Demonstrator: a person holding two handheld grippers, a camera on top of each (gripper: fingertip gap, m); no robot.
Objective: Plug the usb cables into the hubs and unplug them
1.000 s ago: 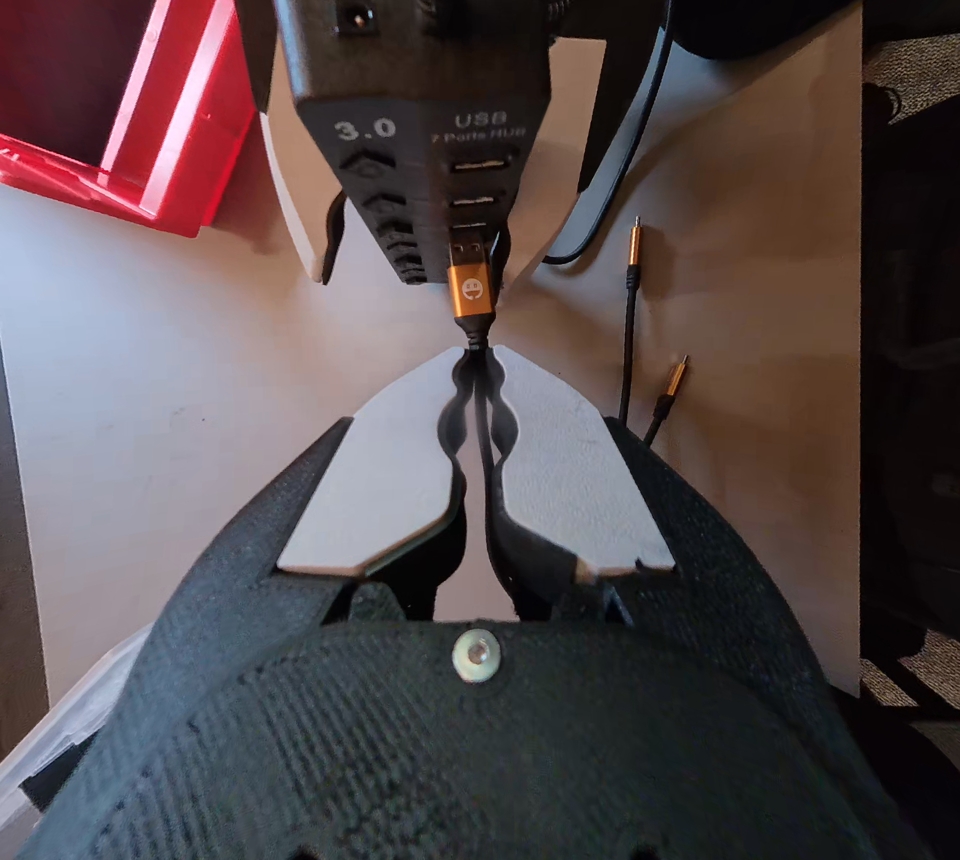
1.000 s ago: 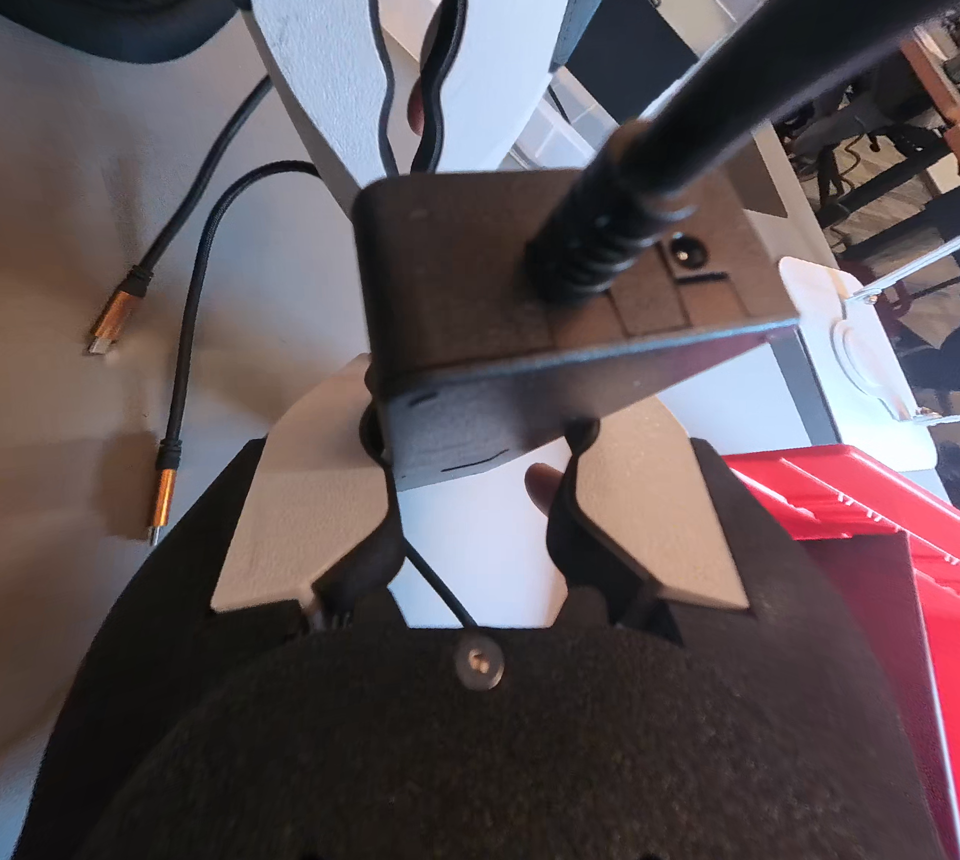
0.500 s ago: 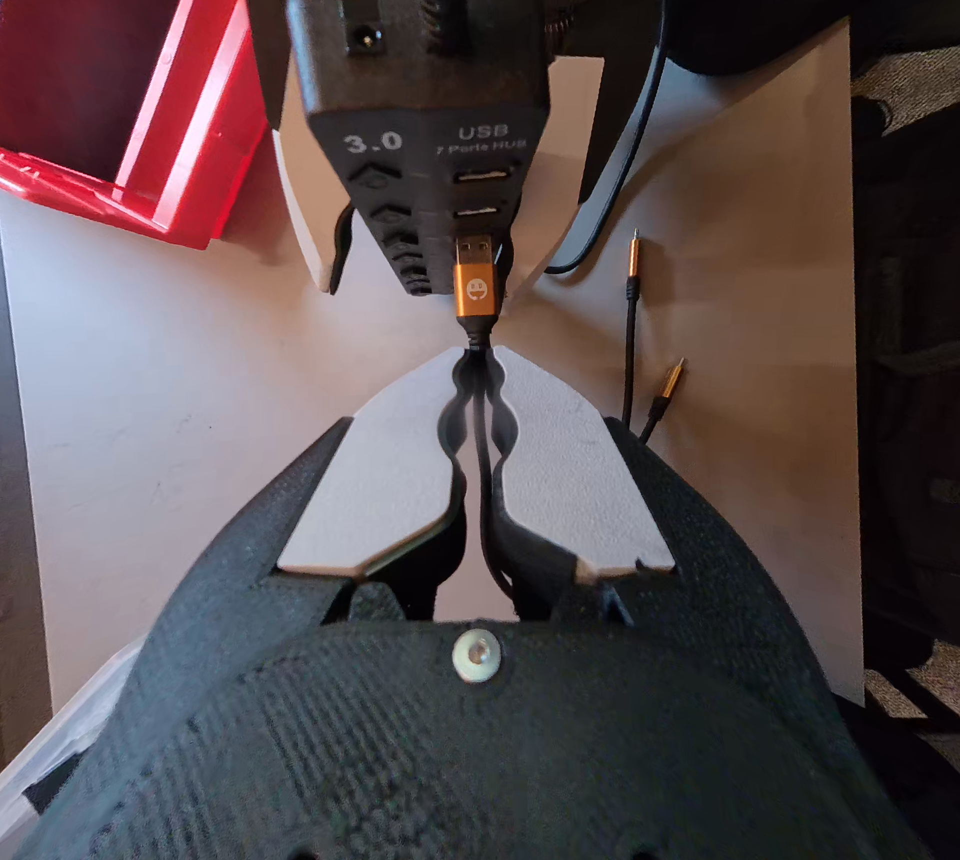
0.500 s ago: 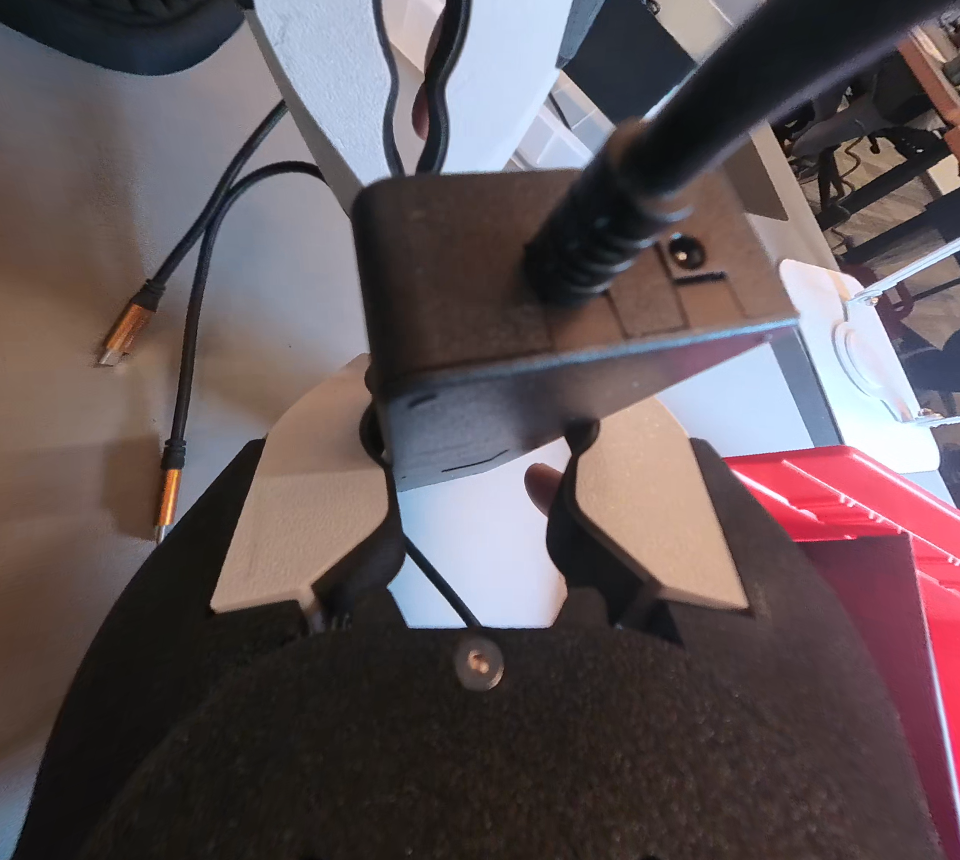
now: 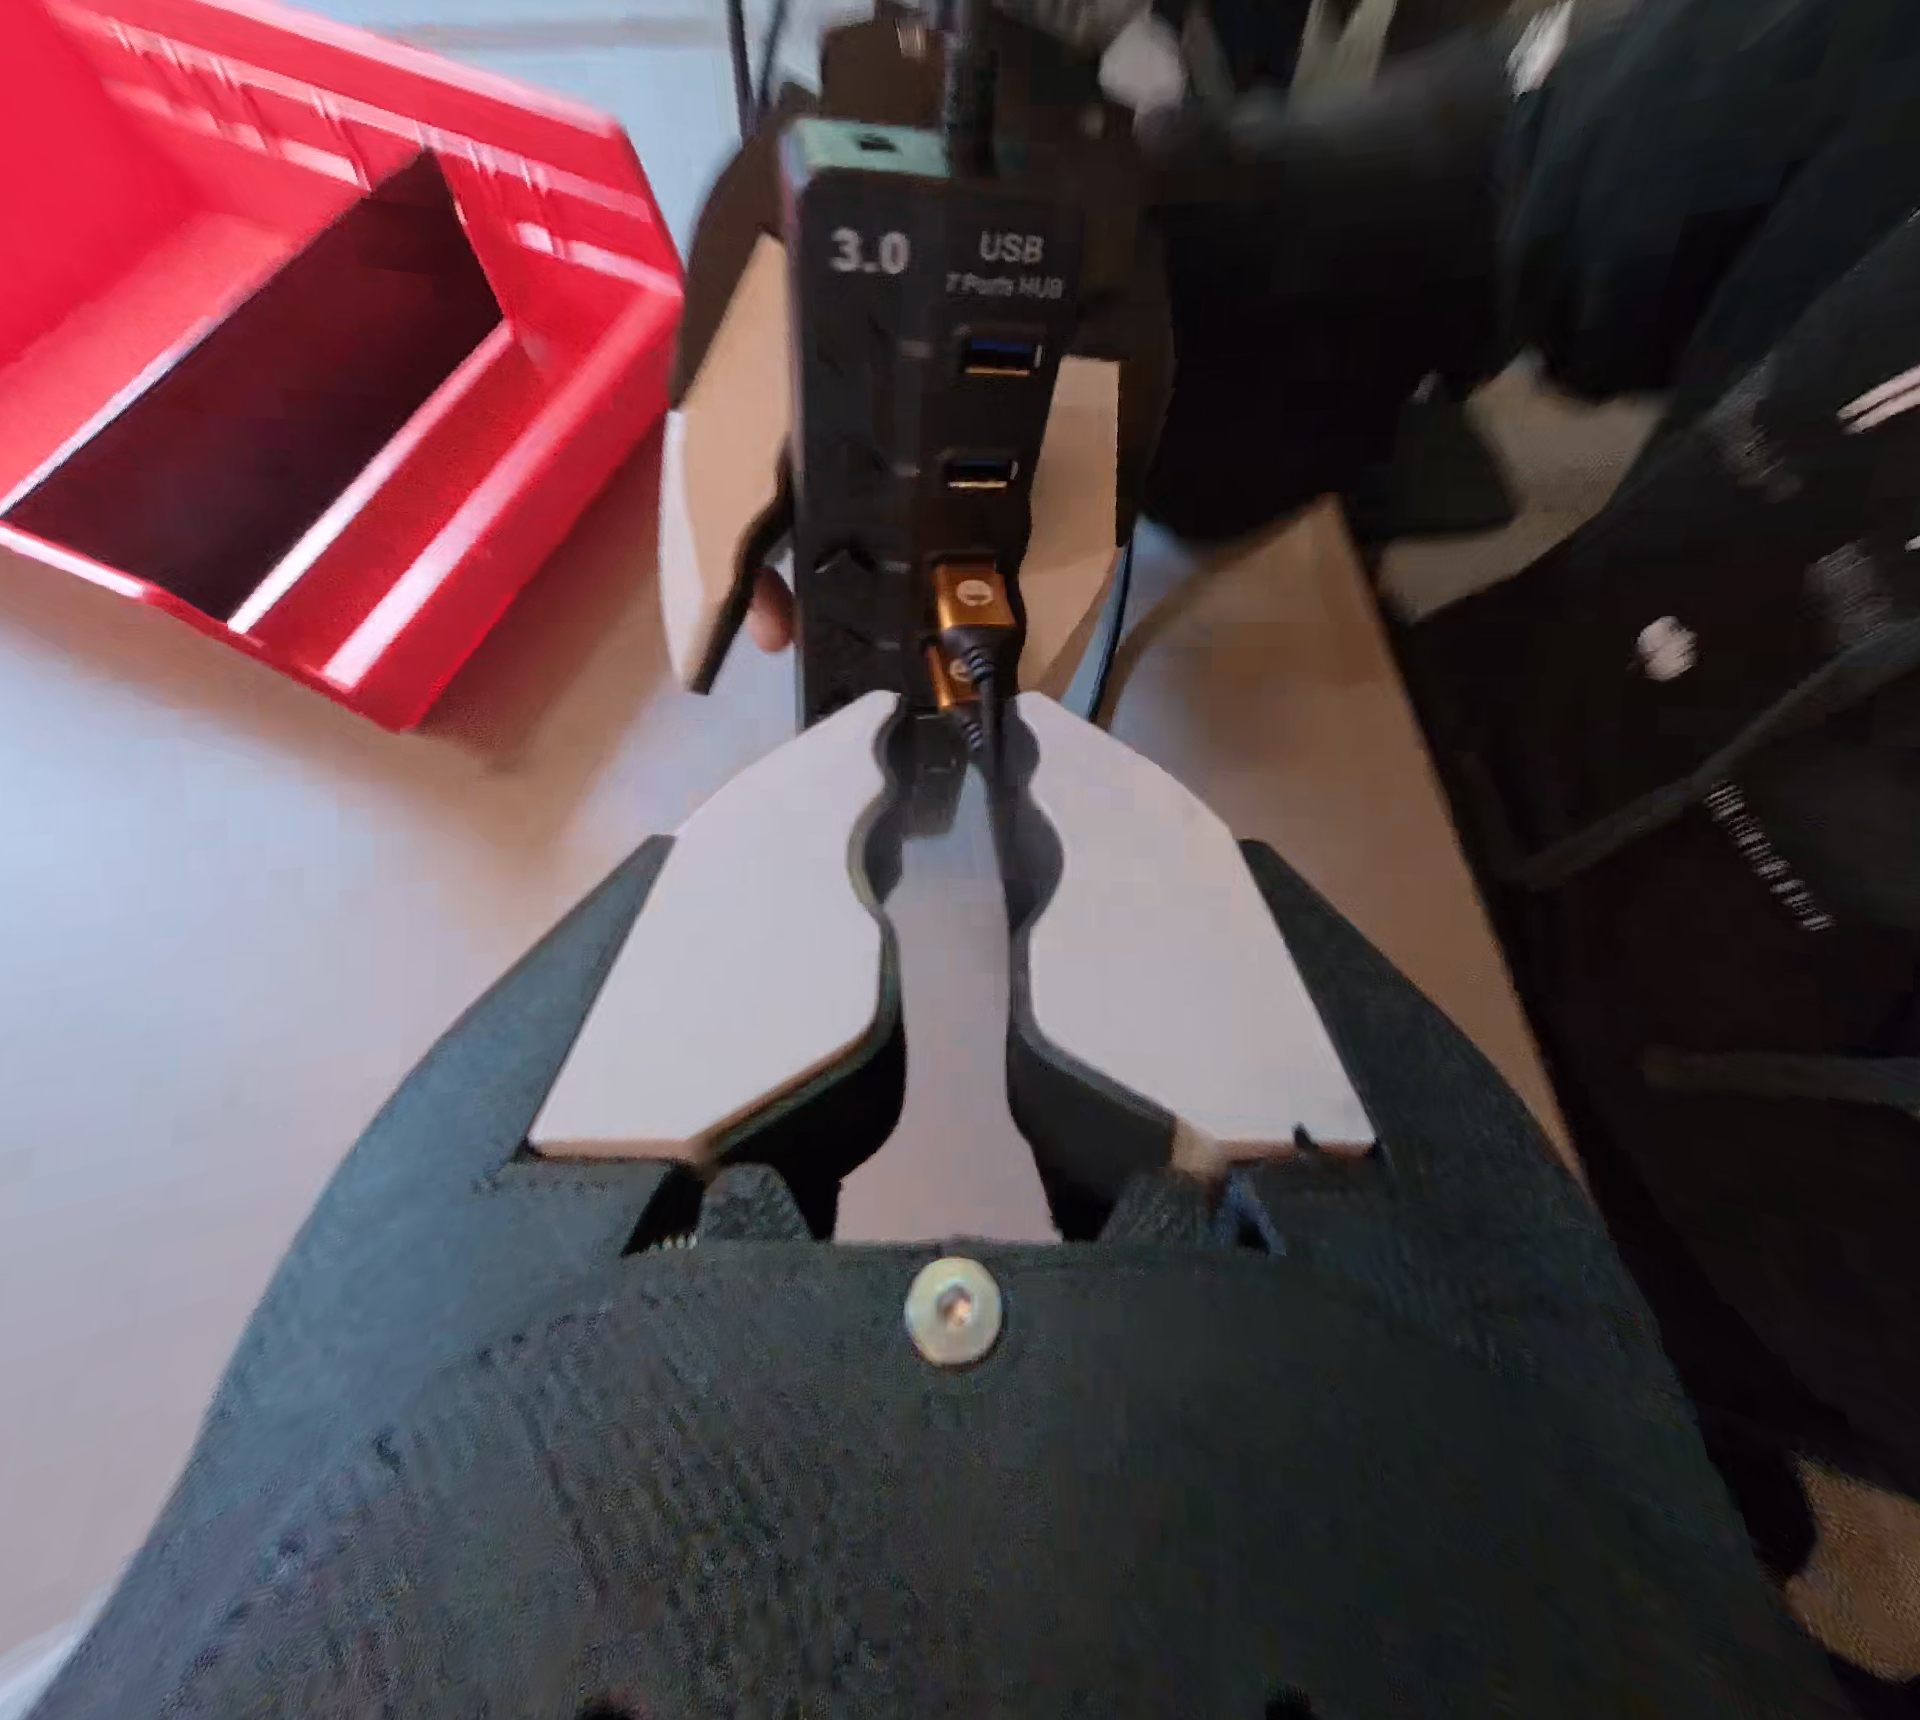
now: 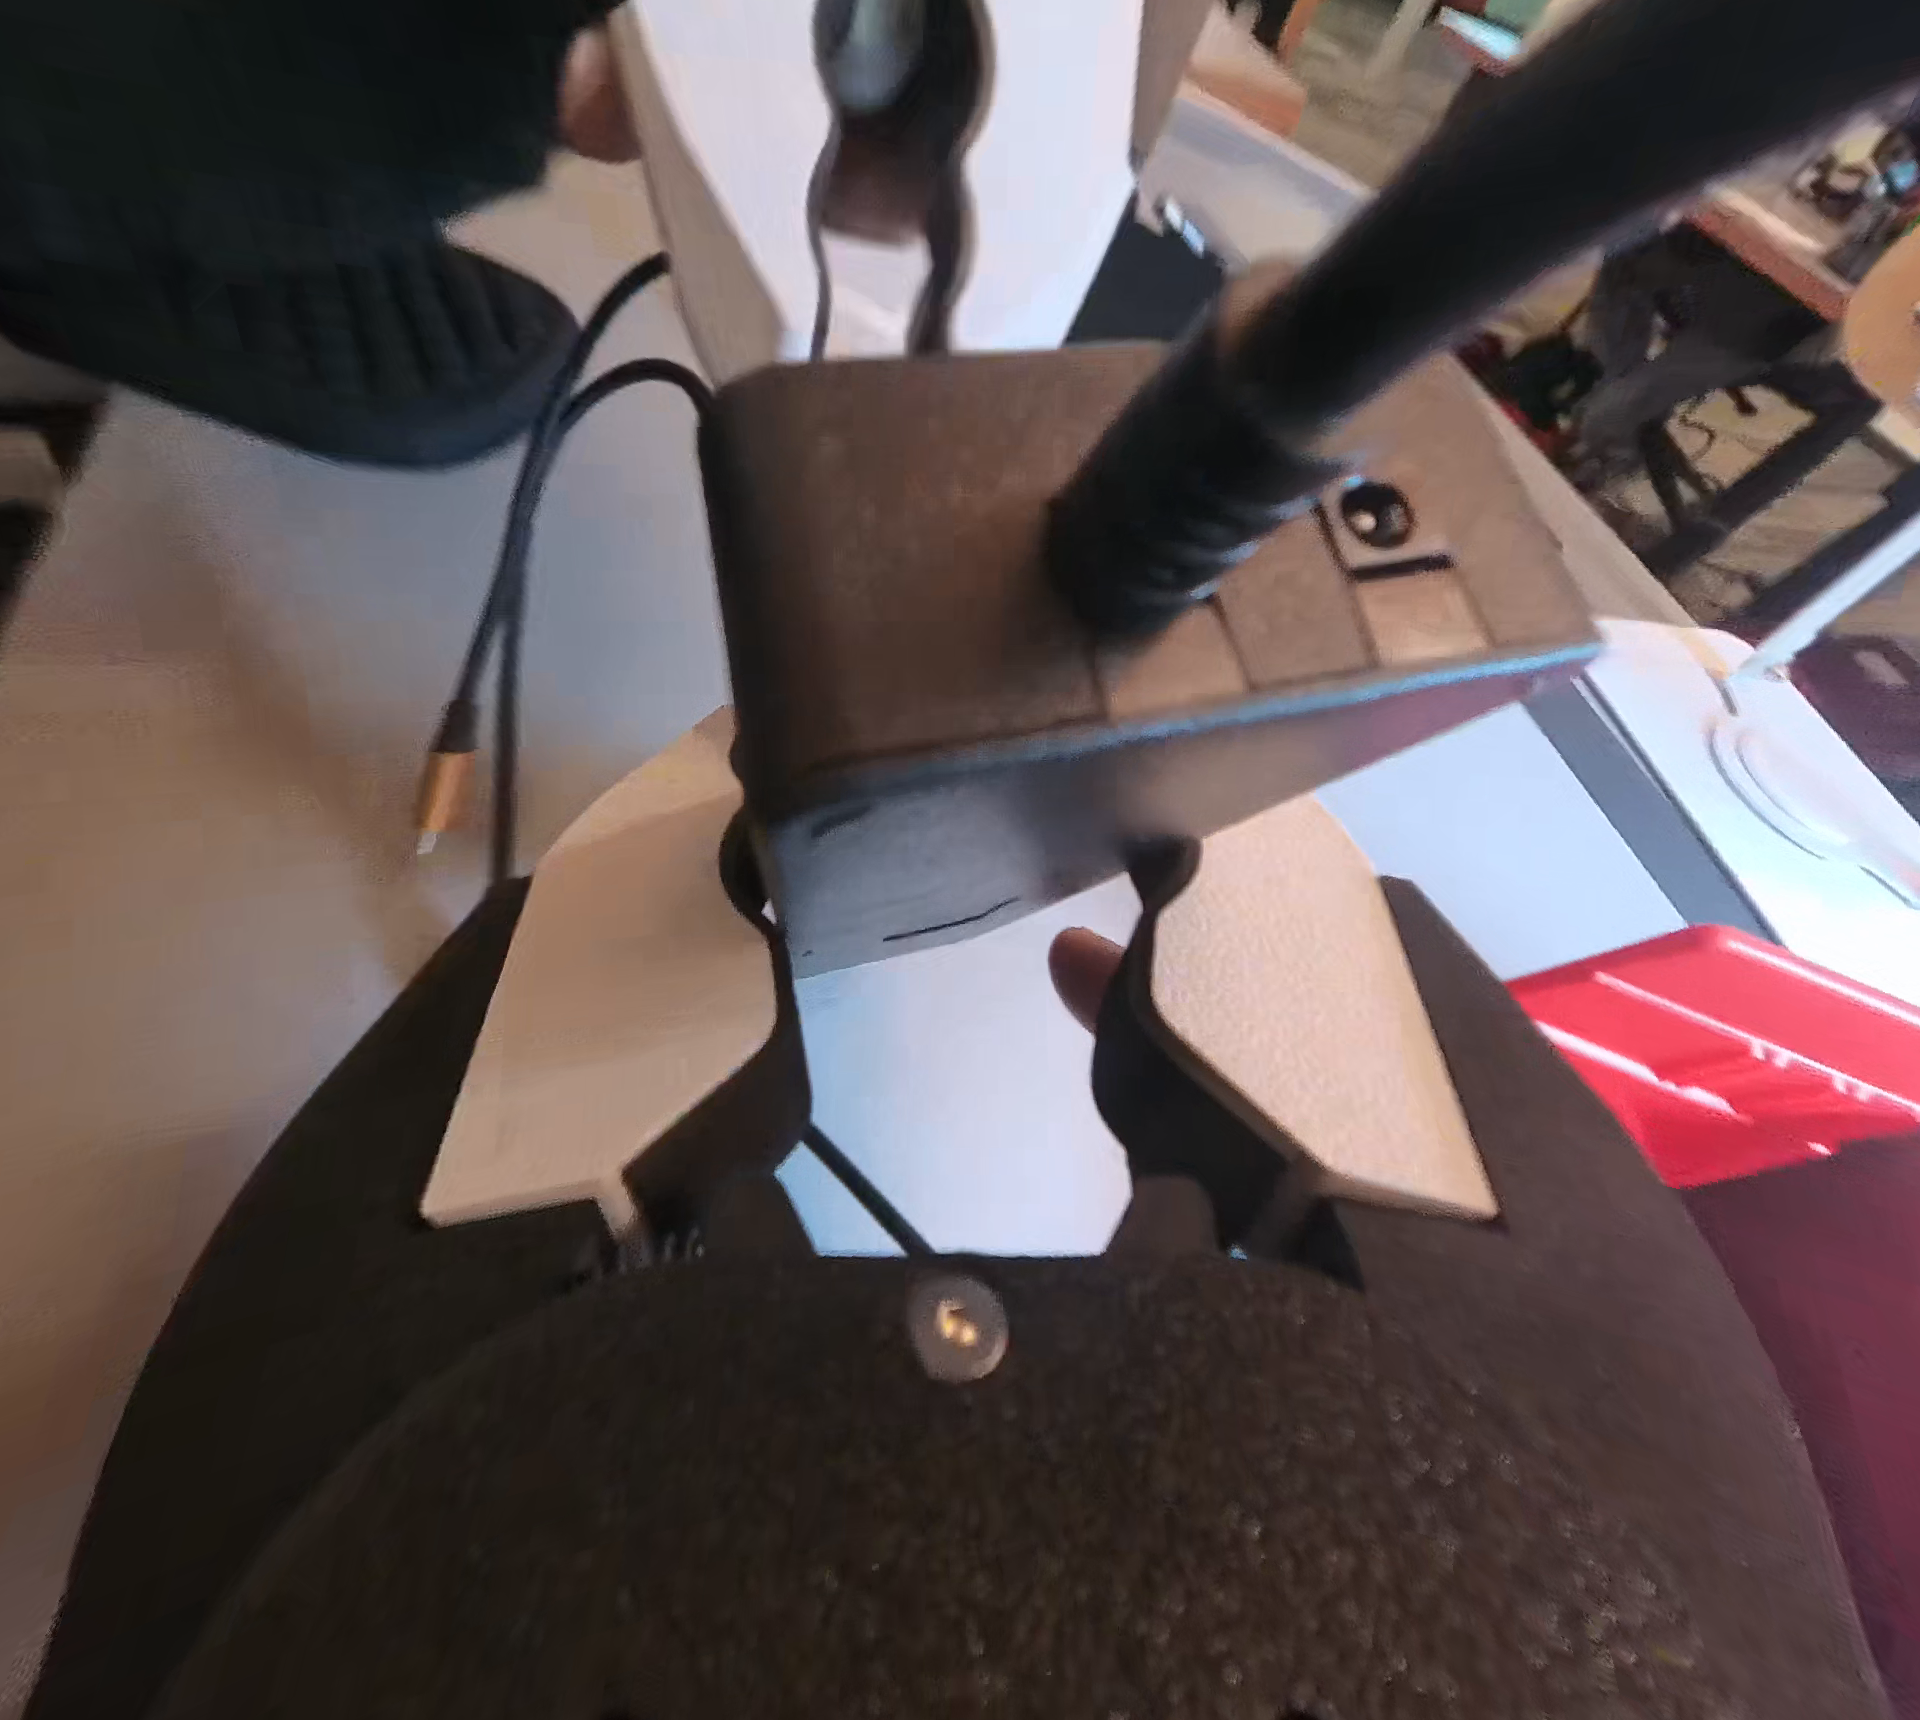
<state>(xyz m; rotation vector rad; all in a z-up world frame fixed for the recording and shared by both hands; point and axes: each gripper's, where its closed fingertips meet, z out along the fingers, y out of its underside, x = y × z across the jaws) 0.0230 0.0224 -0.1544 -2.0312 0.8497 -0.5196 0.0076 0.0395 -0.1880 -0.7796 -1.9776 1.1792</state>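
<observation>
A black USB hub (image 5: 914, 423) stands upright in front of my left gripper (image 5: 956, 714). An orange USB plug (image 5: 966, 595) sits in its third port, with a second orange piece (image 5: 948, 678) just below. The plug's black cable (image 5: 992, 797) runs loose through the gap between my left fingers, which are parted. My right gripper (image 6: 945, 860) is shut on the lower end of the hub (image 6: 914, 590); its fingers (image 5: 717, 507) show behind the hub. The hub's thick black lead (image 6: 1455, 236) rises to the upper right. The left gripper (image 6: 894, 299) shows beyond the hub.
A red bin (image 5: 312, 423) stands left of the hub and shows at the right in the right wrist view (image 6: 1714, 1047). A loose cable with an orange connector (image 6: 447, 766) lies on the white table (image 5: 208, 943). A person's dark sleeve (image 6: 260, 164) is at upper left. Across from one pair of fingers to the other is roughly 4 cm.
The orange plug has gone from just in front of the port into the hub. My left fingers have parted and let go of the cable. Both views have swung and are blurred.
</observation>
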